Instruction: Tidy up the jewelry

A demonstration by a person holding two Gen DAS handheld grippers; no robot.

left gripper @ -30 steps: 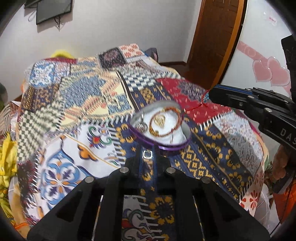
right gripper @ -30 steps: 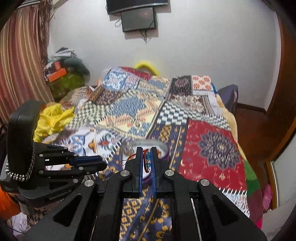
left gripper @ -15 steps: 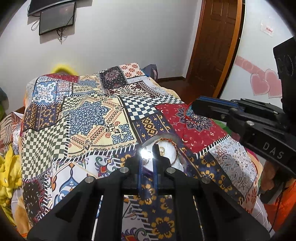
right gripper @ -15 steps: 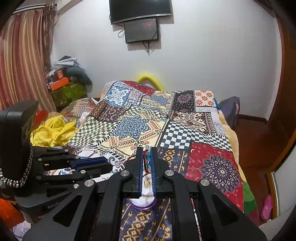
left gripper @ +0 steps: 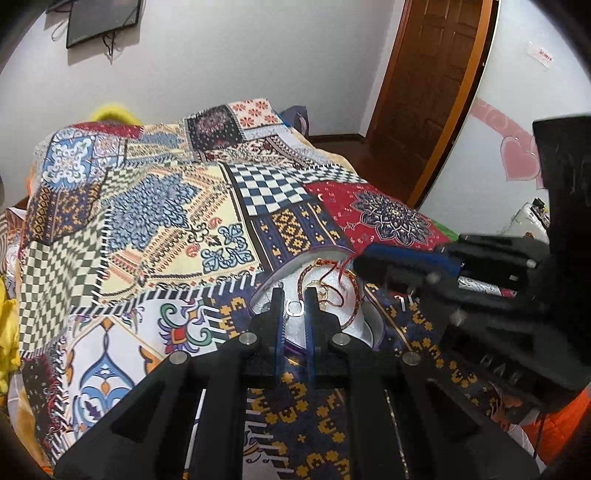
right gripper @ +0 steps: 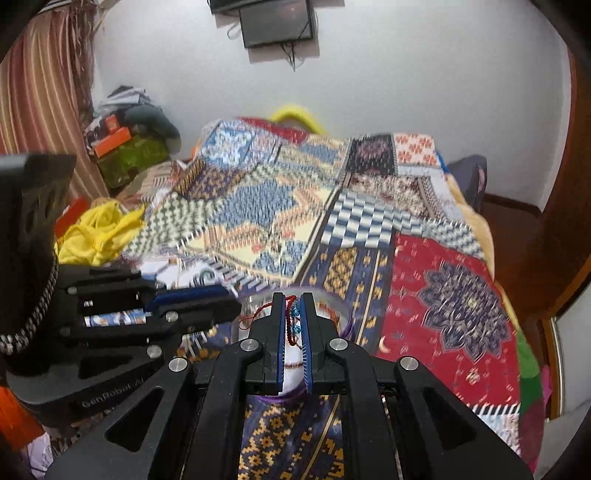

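Observation:
A round clear jewelry box with a purple rim and white lining [left gripper: 364, 325] lies on the patchwork bedspread [left gripper: 155, 221]. It holds a red-gold bangle [left gripper: 356, 295] and a gold chain. My left gripper [left gripper: 294, 303] is shut on a small silver square ring [left gripper: 294, 307] just above the box's near rim. My right gripper [right gripper: 293, 306] is shut on a red cord bracelet with blue beads [right gripper: 293, 317], over the box [right gripper: 343, 314]. In the left wrist view the right gripper [left gripper: 365, 258] sits at the box's right edge.
The bed fills both views. Yellow cloth [right gripper: 99, 229] and a pile of clutter [right gripper: 129, 140] lie at the bed's left. A wooden door [left gripper: 424, 92] and a wall with pink hearts [left gripper: 517, 162] are to the right. A screen [right gripper: 277, 20] hangs on the far wall.
Both grippers have shifted slightly over the box, each still shut on its piece. The left gripper now holds its ring lower, nearer the box's rim. The right wrist view is blurred by motion.

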